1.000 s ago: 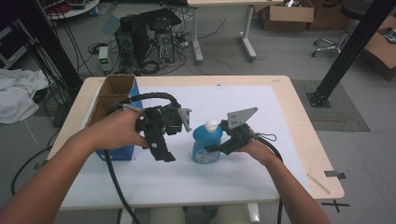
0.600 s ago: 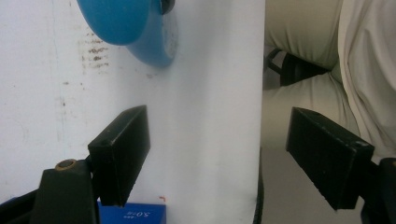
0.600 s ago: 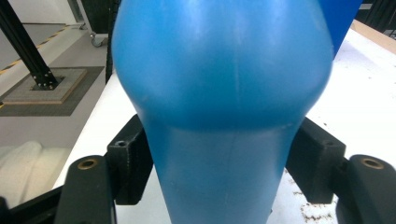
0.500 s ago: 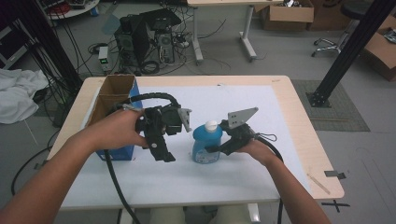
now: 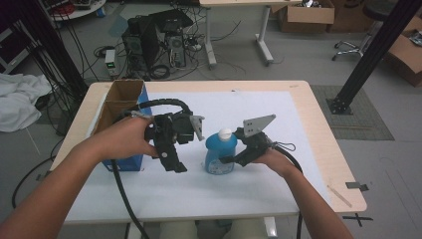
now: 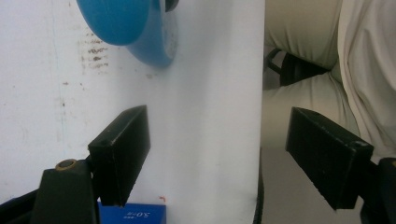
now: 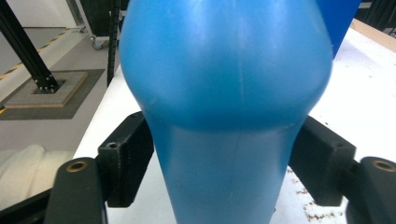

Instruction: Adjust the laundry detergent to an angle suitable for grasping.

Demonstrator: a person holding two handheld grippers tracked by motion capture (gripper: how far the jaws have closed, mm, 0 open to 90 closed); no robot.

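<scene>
A blue bottle point(image 5: 219, 155) with a white cap stands upright on the white mat point(image 5: 259, 191) at the table's middle. My right gripper point(image 5: 228, 160) comes in from the right and is shut on the bottle's lower body. In the right gripper view the bottle point(image 7: 224, 93) sits between the two jaws, both pressed against its sides. My left gripper point(image 5: 175, 164) hangs to the left of the bottle, pointing down, and is open with nothing between its jaws. In the left gripper view point(image 6: 217, 154) the bottle's base point(image 6: 126, 23) lies beyond the jaws.
An open cardboard box with blue sides point(image 5: 122, 107) stands at the table's left edge, close behind my left hand. The table's front edge point(image 6: 259, 116) and the person's trousers lie under the left gripper. Computer towers point(image 5: 154, 40) and cables are on the floor behind.
</scene>
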